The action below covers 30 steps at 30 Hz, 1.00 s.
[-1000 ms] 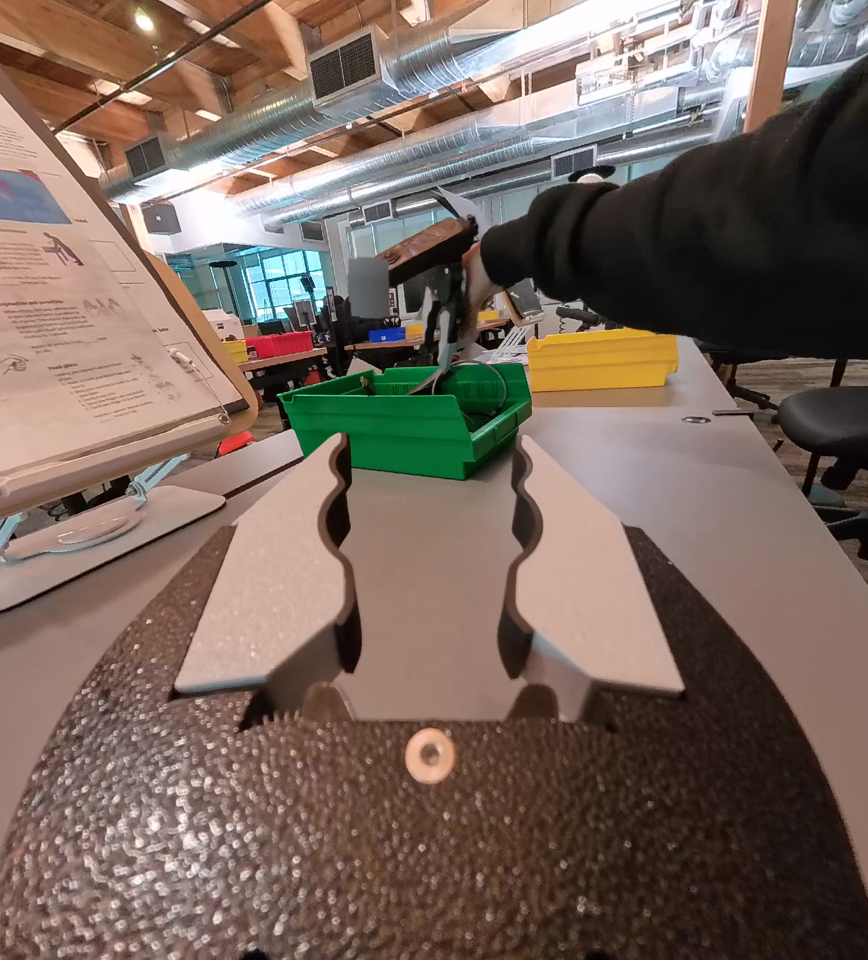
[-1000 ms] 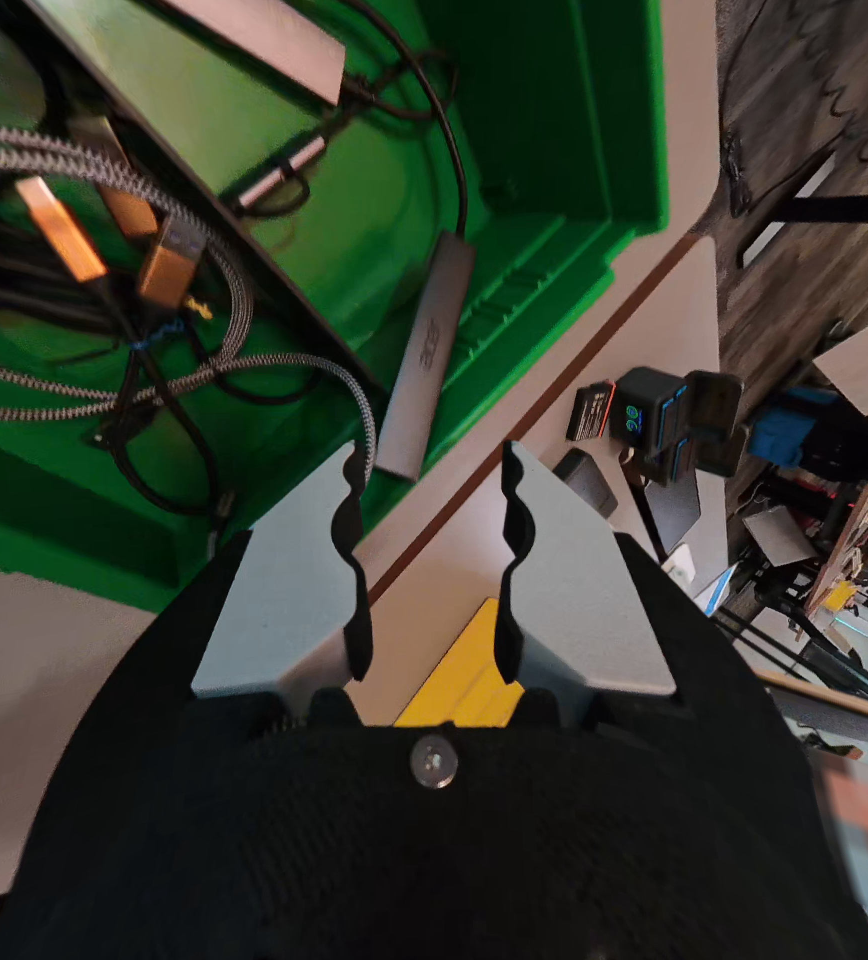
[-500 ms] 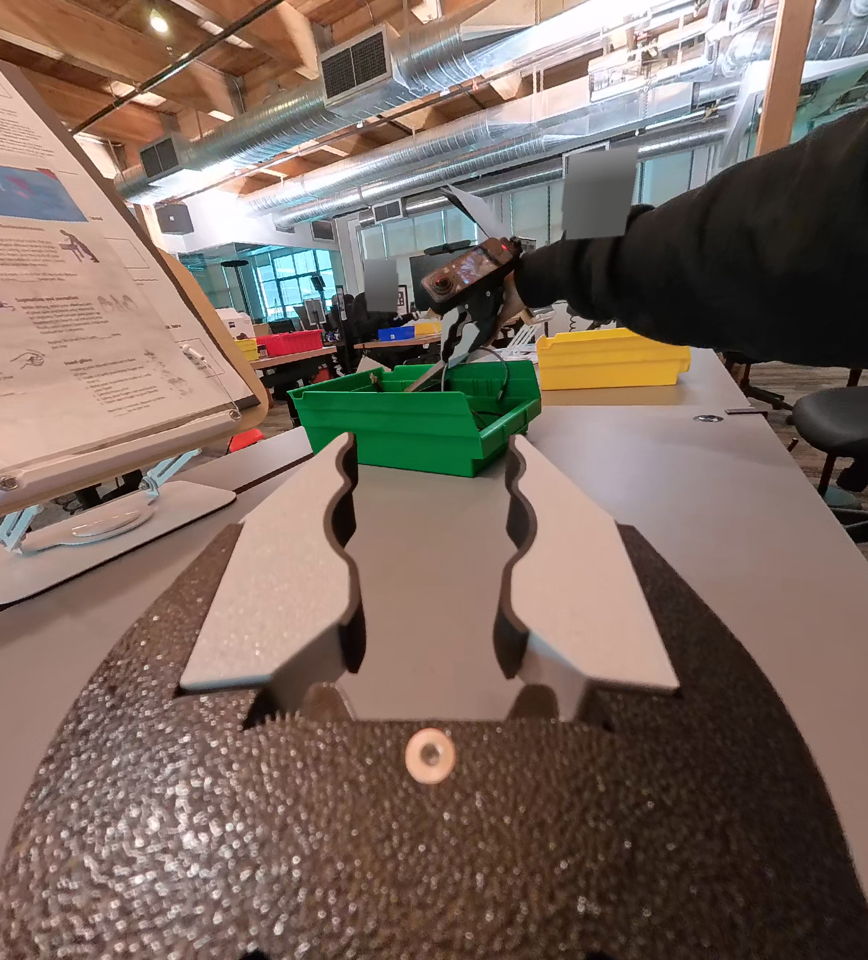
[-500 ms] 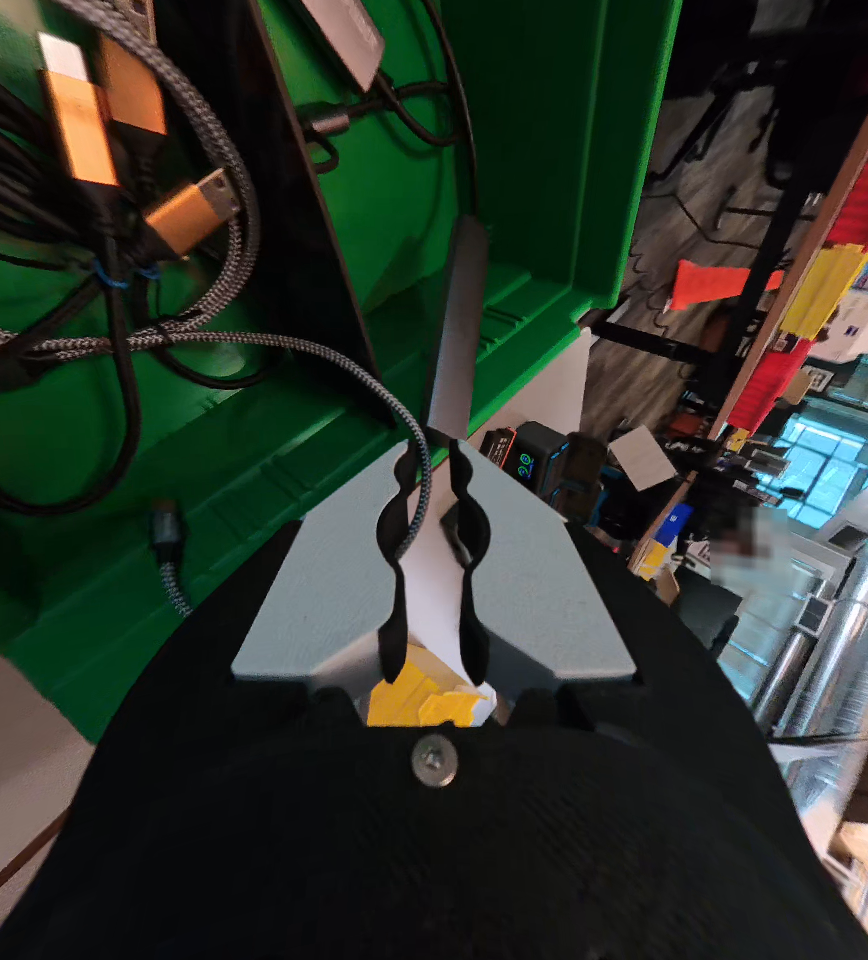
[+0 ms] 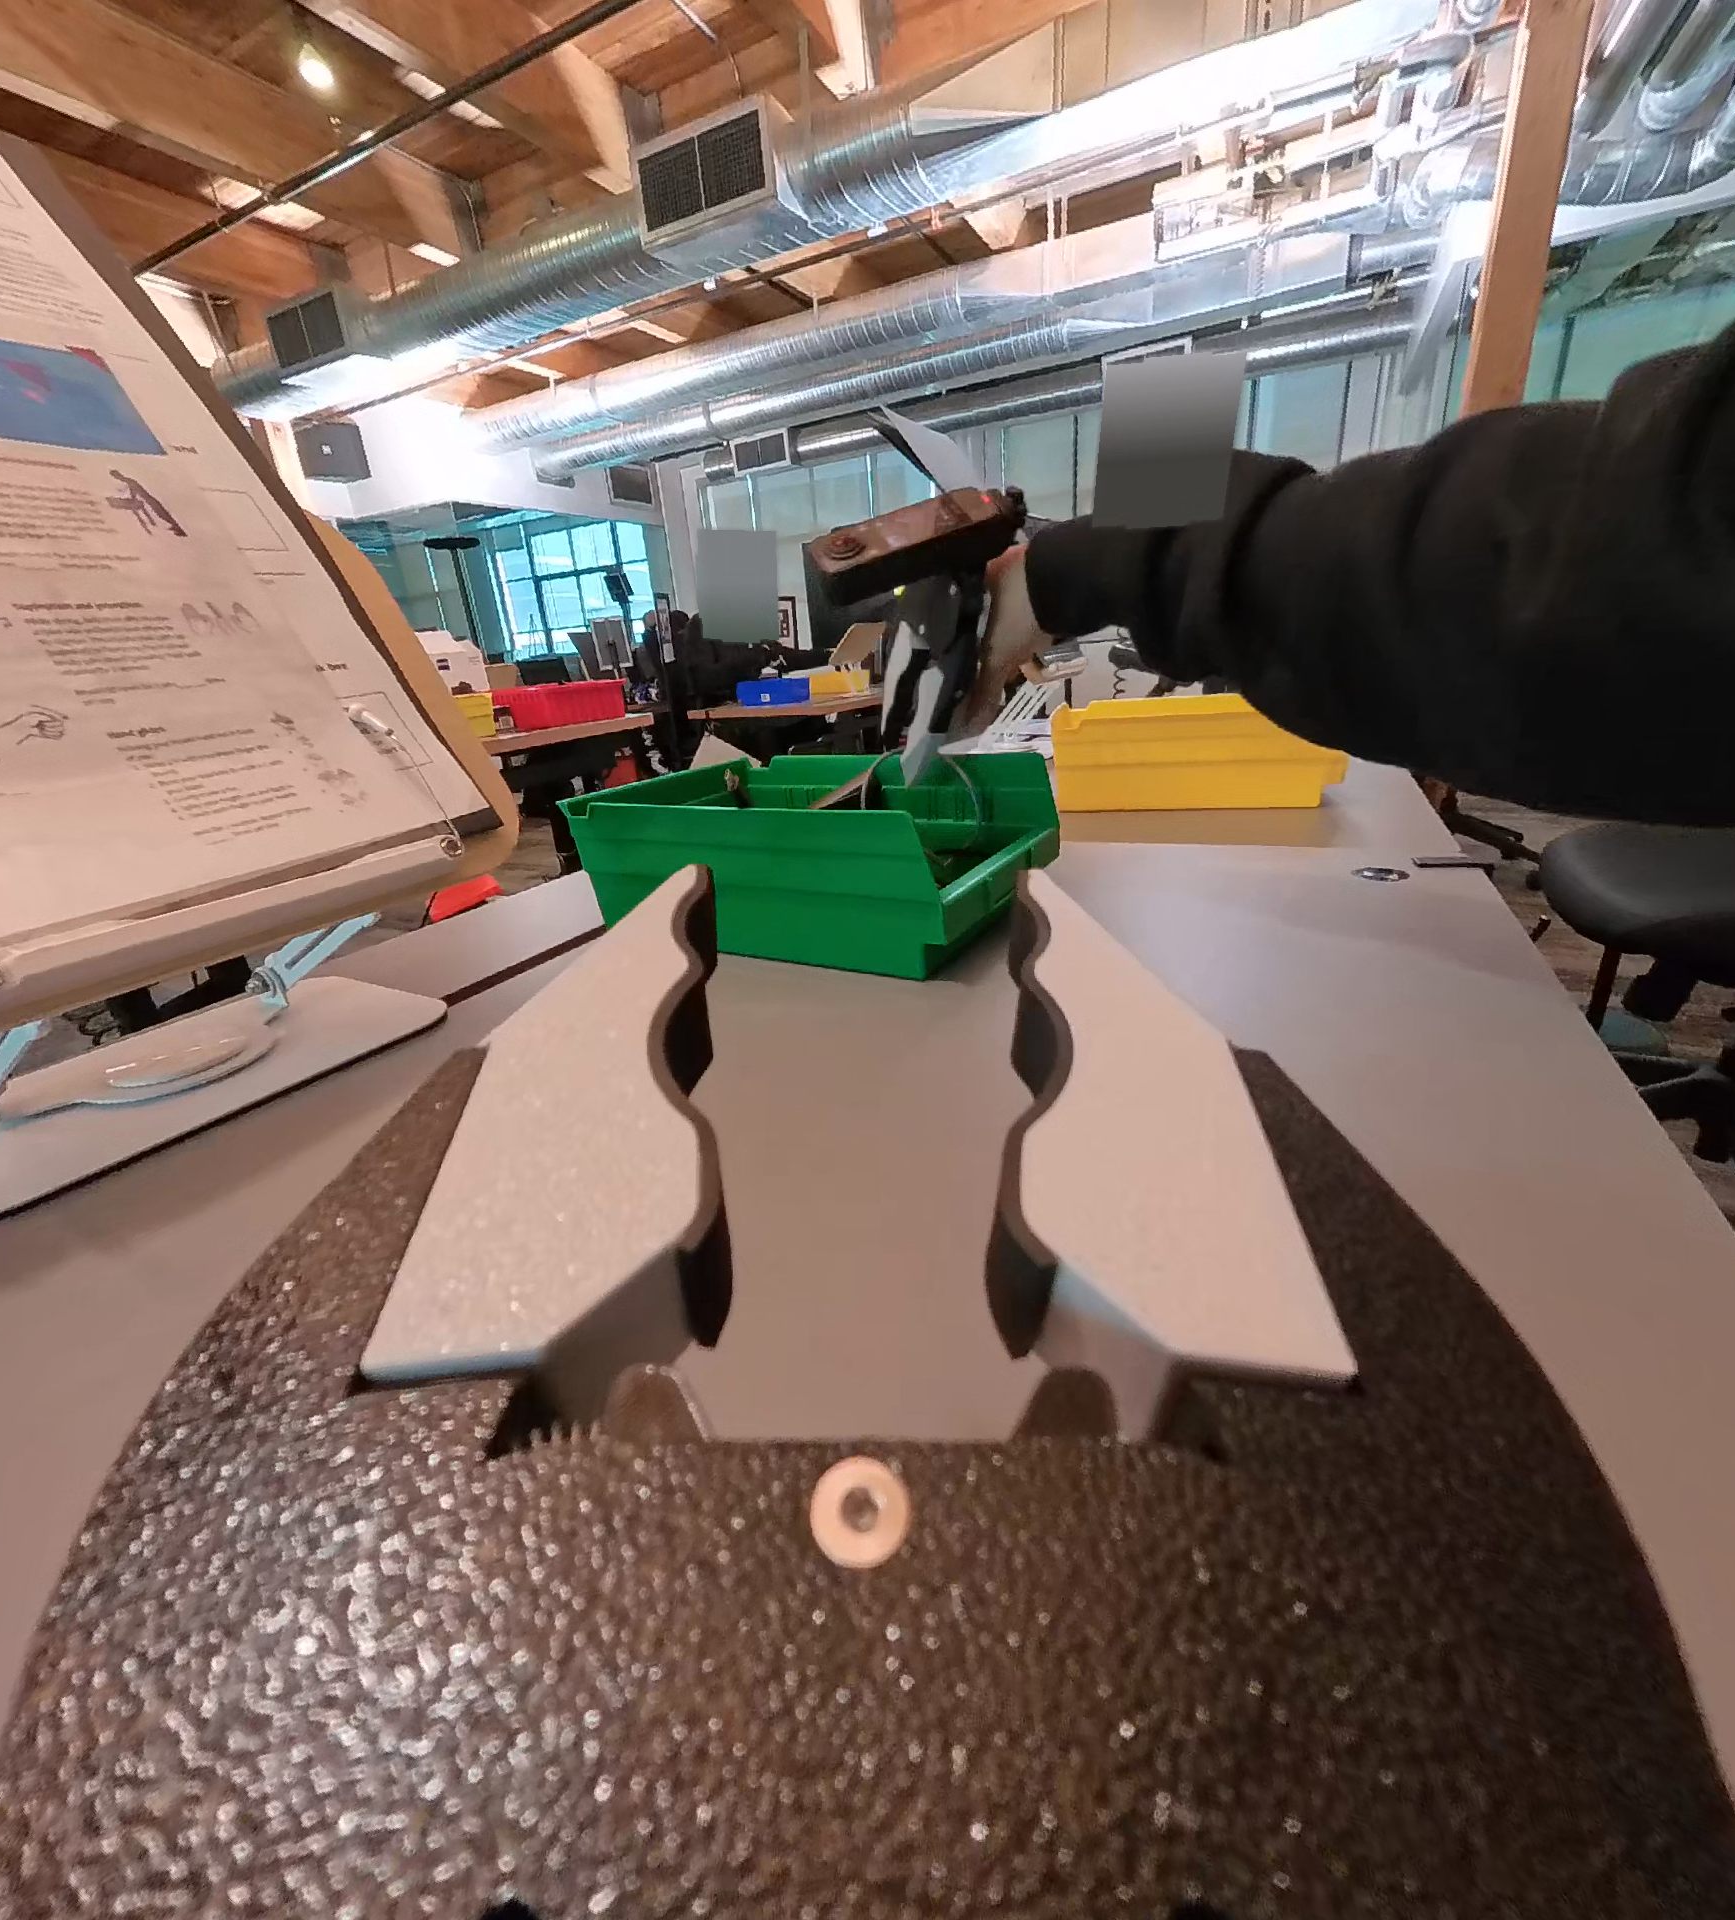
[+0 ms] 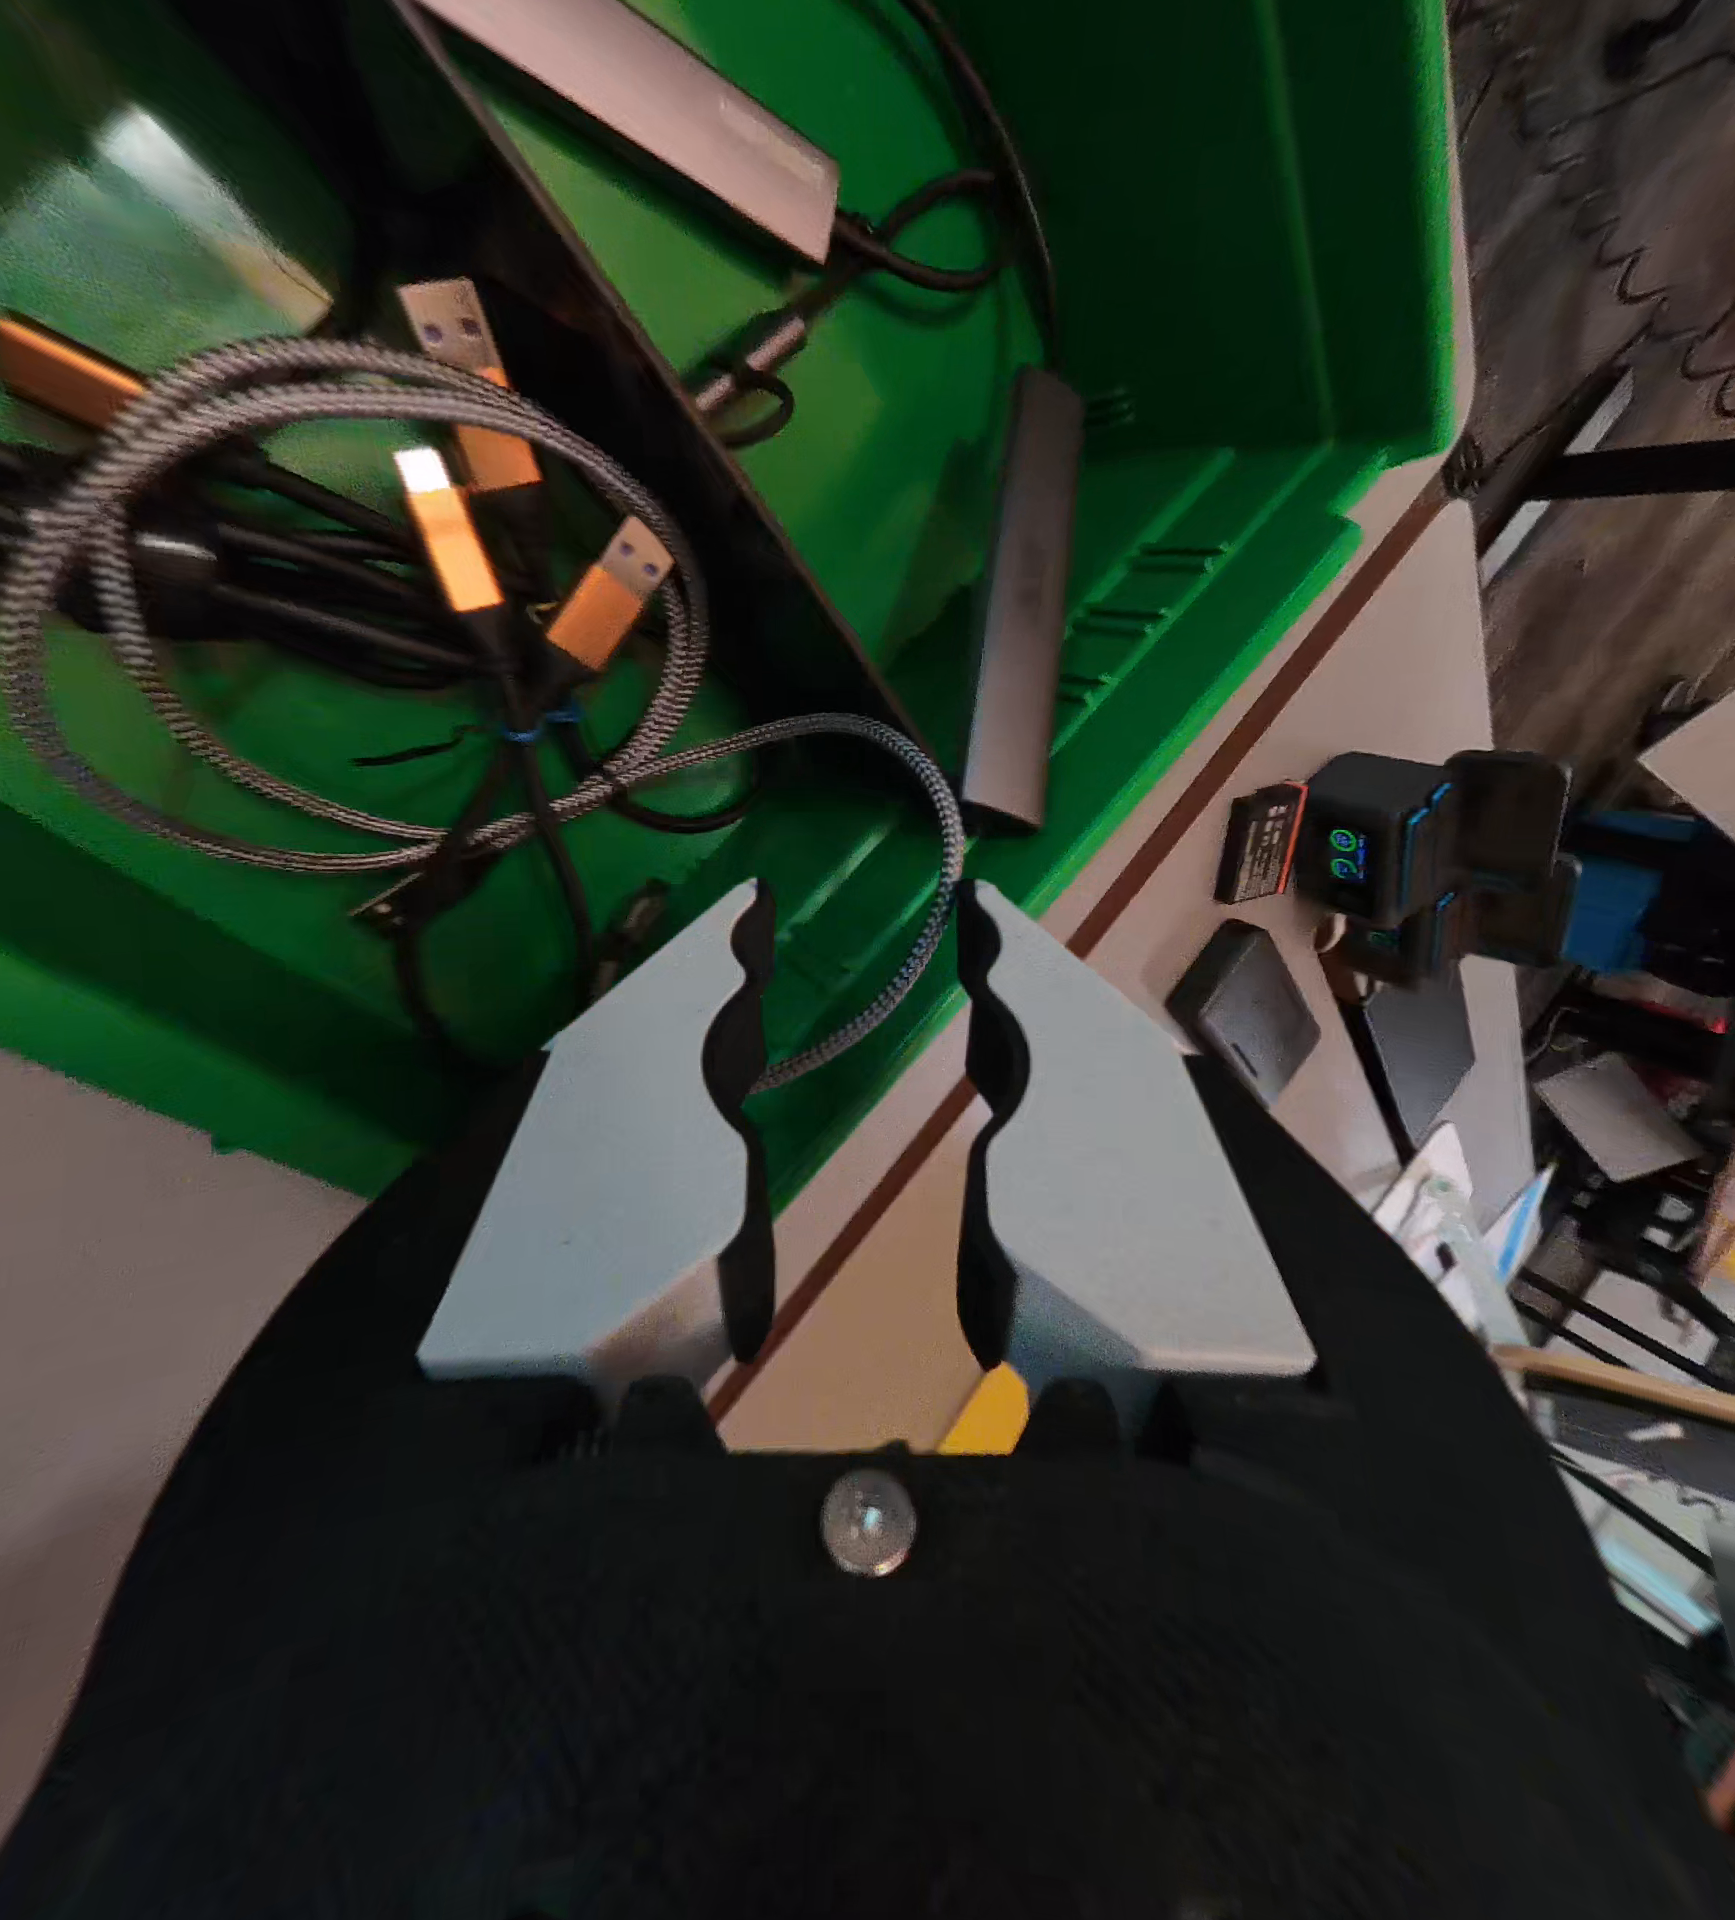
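Our right gripper, jaws spread, hovers over the green bin with a braided cable between its fingers ungripped, while our left gripper waits spread and empty over the table.

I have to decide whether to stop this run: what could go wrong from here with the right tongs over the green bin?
1. A braided cable loops between the open right tongs; it may snag, or drag the tangled bundle along.
2. The slim grey hub leans on the green bin wall just ahead; a bump might topple it.
3. The left tongs hang open, far from the bin, offering no steadying.
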Available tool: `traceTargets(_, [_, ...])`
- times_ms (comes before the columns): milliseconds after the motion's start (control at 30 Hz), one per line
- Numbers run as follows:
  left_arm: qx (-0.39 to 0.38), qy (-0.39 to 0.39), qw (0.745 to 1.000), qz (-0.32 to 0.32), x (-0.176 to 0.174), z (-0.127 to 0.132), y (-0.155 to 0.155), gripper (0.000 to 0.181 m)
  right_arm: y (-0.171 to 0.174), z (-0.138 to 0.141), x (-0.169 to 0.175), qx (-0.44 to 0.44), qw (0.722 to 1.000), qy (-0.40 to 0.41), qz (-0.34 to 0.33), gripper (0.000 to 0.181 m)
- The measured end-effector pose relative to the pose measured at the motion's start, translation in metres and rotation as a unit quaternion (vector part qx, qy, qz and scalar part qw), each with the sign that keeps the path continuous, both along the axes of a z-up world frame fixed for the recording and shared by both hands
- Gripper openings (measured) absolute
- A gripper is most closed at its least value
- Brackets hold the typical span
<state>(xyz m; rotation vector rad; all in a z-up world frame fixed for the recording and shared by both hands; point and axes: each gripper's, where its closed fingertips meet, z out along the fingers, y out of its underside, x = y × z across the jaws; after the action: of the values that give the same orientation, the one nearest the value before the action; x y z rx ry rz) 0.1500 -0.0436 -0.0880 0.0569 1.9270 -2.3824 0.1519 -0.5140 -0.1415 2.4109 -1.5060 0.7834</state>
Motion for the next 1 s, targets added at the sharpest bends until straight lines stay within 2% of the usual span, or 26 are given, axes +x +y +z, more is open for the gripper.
traceTargets(100, [-0.003,0.000,1.000,-0.004,-0.002,0.002,0.000,0.054,0.005,0.009,-0.012,-0.010,0.999,-0.046,-0.010,0.048])
traceTargets(233, [0.011,-0.006,1.000,0.001,-0.003,-0.002,-0.002,0.054,0.038,0.036,-0.035,0.029,0.978,-0.198,-0.052,0.075])
traceTargets(300, [0.035,-0.006,0.999,0.019,0.001,-0.009,-0.006,0.054,0.075,0.042,-0.052,0.088,0.950,-0.295,-0.061,0.084])
traceTargets(400, [0.104,-0.007,0.992,0.074,0.013,-0.025,-0.014,0.056,0.133,0.032,-0.088,0.195,0.889,-0.406,-0.074,0.094])
traceTargets(467, [0.142,0.011,0.985,0.101,0.016,-0.034,-0.023,0.058,0.150,0.021,-0.112,0.227,0.857,-0.454,-0.091,0.100])
traceTargets(533, [0.174,0.048,0.976,0.121,0.016,-0.045,-0.039,0.059,0.152,0.011,-0.129,0.225,0.841,-0.479,-0.109,0.106])
traceTargets(633, [0.203,0.088,0.968,0.115,0.007,-0.050,-0.086,0.069,0.140,0.000,-0.145,0.204,0.857,-0.453,-0.138,0.121])
traceTargets(700, [0.238,0.110,0.960,0.101,-0.003,-0.048,-0.127,0.076,0.125,0.006,-0.153,0.189,0.840,-0.476,-0.180,0.121])
traceTargets(767, [0.284,0.108,0.949,0.088,-0.010,-0.044,-0.169,0.079,0.131,0.015,-0.149,0.216,0.828,-0.492,-0.162,0.120])
traceTargets(833, [0.310,0.106,0.939,0.106,-0.003,-0.036,-0.208,0.083,0.129,0.021,-0.150,0.218,0.819,-0.504,-0.166,0.119])
traceTargets(900, [0.328,0.112,0.929,0.130,0.009,-0.031,-0.245,0.084,0.129,0.022,-0.151,0.210,0.823,-0.503,-0.160,0.119])
traceTargets(1000, [0.380,0.128,0.901,0.166,0.029,-0.040,-0.289,0.089,0.129,0.022,-0.154,0.206,0.829,-0.496,-0.156,0.118])
